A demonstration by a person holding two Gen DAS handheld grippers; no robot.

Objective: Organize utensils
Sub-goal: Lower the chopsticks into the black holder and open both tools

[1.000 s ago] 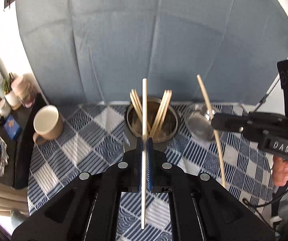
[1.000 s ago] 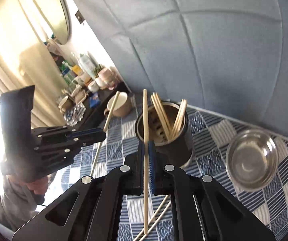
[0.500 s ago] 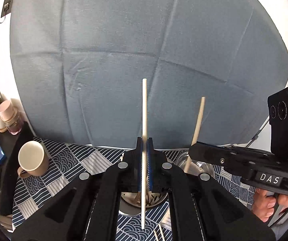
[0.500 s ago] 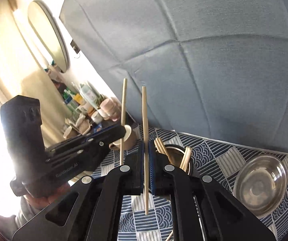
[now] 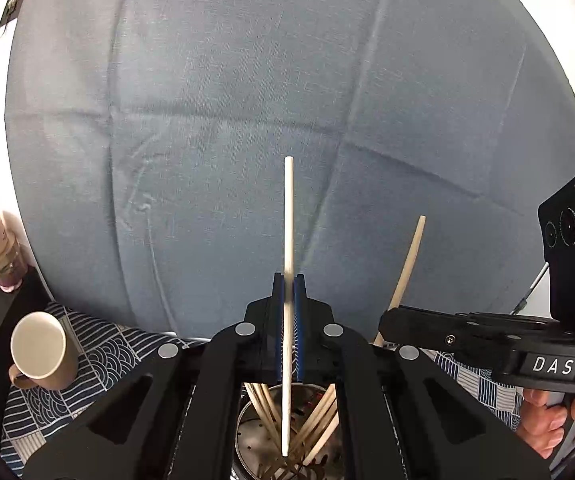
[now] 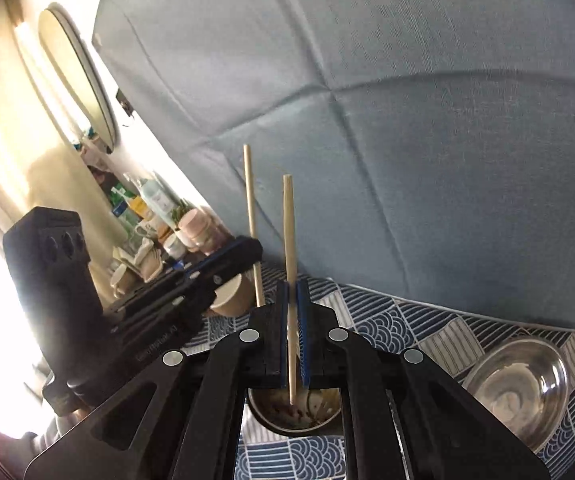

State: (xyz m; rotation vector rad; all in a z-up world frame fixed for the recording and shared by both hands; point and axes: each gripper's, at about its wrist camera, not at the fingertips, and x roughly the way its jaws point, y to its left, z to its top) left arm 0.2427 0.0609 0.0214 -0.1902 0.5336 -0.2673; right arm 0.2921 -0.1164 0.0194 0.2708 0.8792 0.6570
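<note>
Two claws, each pinched tight on a single chopstick, hang over the metal holder on the bench. The left claw (image 5: 288,280) grips a pale chopstick (image 5: 288,216) upright, its lower tip inside the ring of the holder (image 5: 255,440), among the sticks (image 5: 319,416) already leaning there. The right claw (image 6: 292,286) clamps a tan chopstick (image 6: 288,224) the same way, its point just over the holder's mouth (image 6: 271,412).

Done well, the drop looks like this: keep each stick close to vertical, bring the tip below the rim before the claw lets go, and aim for the open middle so the falling stick does not knock against the leaning bundle. One claw releasing at a time seems safer, as the two crowd the same small opening.

The left wrist view shows the bundle fanned to 11 and 1 o'clock inside the holder, and a hand (image 5: 551,420) on the right claw's handle at 4 o'clock; a mug (image 5: 41,354) sits at 8 o'clock on the patterned cloth (image 5: 107,354). The steel bowl is not seen there, masked by the other claw's body.

The right wrist view supplies that bowl (image 6: 521,380) at 4 o'clock, beside the holder and empty, plus a cluttered shelf (image 6: 155,232) and a mirror (image 6: 75,76) towards 10 o'clock. It hides most of the bundle behind its own claw.
</note>
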